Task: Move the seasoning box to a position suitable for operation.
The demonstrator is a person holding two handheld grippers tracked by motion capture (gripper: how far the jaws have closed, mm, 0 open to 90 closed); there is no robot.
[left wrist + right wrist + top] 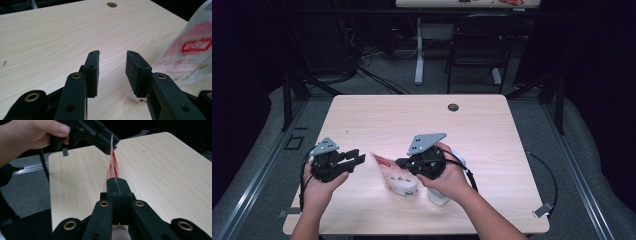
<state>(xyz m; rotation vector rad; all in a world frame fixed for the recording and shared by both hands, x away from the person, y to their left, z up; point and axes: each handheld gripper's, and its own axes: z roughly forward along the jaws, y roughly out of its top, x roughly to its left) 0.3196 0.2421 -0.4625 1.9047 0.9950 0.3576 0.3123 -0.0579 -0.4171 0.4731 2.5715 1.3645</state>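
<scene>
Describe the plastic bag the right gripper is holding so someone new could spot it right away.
On the light wooden table, look near the front edge, between the two hands. The clear plastic bag has a red label and small yellowish pieces inside; the right gripper is shut on its edge. It is the one see-through thing there.

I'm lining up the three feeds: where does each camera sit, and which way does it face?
High view: above the person's side, facing forward and down on the table; both forearms, hands and grippers show.
Left gripper view: on the left gripper, along its open jaws toward the bag.
Right gripper view: on the right gripper, shut on the bag's edge; the left hand beyond.
All share bag and table.
</scene>
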